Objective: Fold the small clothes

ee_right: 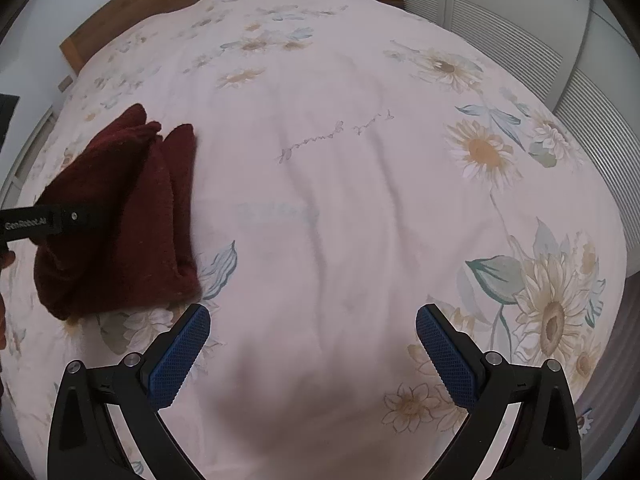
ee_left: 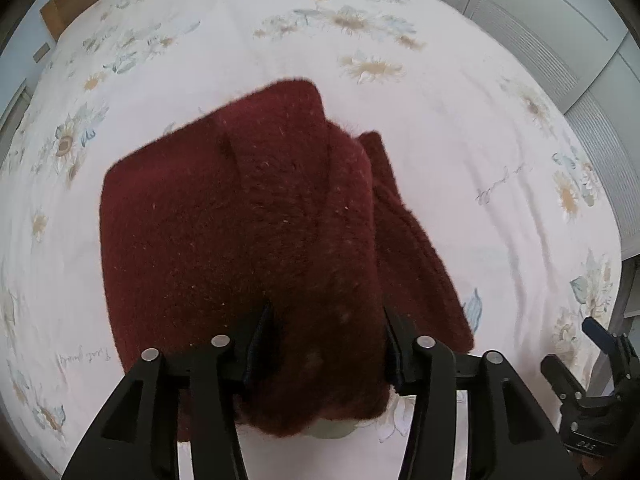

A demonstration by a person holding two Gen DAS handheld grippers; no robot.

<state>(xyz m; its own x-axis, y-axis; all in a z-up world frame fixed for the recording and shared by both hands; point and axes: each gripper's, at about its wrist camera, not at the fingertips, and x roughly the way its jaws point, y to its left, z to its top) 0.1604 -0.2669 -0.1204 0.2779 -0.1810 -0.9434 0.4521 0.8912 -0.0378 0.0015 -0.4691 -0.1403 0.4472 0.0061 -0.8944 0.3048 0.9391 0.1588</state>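
Burgundy knit garment (ee_left: 240,216), folded, clamped in left tool (ee_left: 326,344) above floral bedspread (ee_left: 460,152). Right wrist view alone shows right tool (ee_right: 312,356): spread wide, nothing held, garment at its far left.

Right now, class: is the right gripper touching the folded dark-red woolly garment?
Apart. The right wrist view shows the right gripper open over bare floral bedspread, the garment off to its left.

A dark red fuzzy knit garment (ee_left: 248,216), folded into a thick bundle of several layers, lies on the bed's left side.
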